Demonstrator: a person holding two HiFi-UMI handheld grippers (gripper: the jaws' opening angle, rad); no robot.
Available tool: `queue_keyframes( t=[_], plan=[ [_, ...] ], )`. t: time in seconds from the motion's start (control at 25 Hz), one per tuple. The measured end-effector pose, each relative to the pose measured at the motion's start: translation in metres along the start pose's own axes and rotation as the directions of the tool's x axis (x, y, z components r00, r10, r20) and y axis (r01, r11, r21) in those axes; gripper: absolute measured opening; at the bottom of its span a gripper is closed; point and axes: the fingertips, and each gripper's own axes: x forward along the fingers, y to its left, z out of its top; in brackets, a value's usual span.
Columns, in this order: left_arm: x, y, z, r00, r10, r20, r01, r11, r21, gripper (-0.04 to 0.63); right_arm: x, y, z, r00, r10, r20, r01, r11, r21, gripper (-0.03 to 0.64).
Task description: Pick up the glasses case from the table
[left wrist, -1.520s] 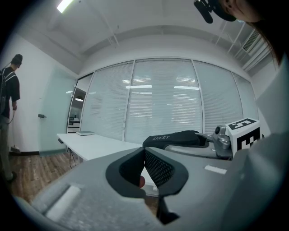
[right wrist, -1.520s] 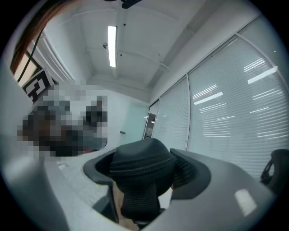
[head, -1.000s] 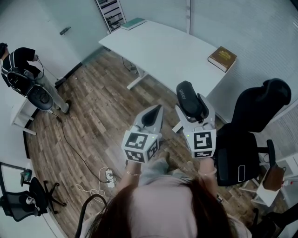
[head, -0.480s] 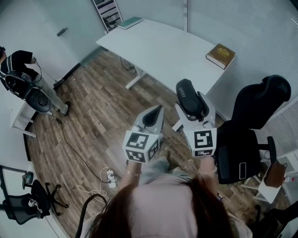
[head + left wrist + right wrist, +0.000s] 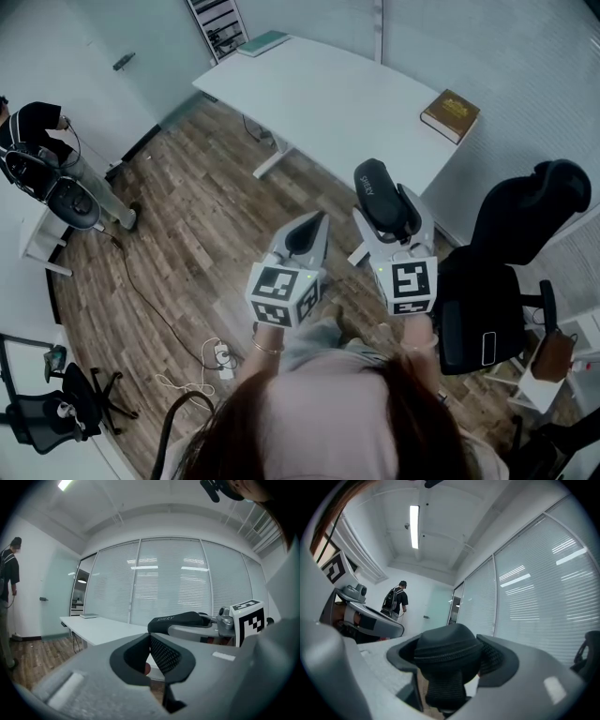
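The black glasses case is held in the air above the wooden floor, with my right gripper shut on it. In the right gripper view the case fills the space between the jaws, its zipper seam facing the camera, in my right gripper. My left gripper hangs beside it at the left, jaws together and nothing in them. In the left gripper view, my left gripper shows its pads meeting, and the case appears to the right, lettered end forward.
A long white table stands ahead with a brown book at its right end and a greenish book at the far end. A black office chair is at the right. A person stands far left. Cables lie on the floor.
Both grippers and the case stay where they were; only the head view has shifted slightly.
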Motion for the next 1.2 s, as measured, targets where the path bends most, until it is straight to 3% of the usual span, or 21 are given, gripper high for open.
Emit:
queue_keyframes(
  t=[0.76, 1.2],
  plan=[
    [0.061, 0.058, -0.003, 0.998, -0.055, -0.019, 0.054, 0.998, -0.039, 0.003, 0.078, -0.008, -0.018, 0.998, -0.015, -0.061, 0.014, 1.0, -0.021, 0.341],
    [0.104, 0.102, 0.018, 0.991, -0.126, 0.037, 0.127, 0.991, -0.038, 0.003, 0.137, -0.01, -0.01, 0.997, -0.062, -0.053, 0.057, 0.995, -0.077, 0.342]
  ],
)
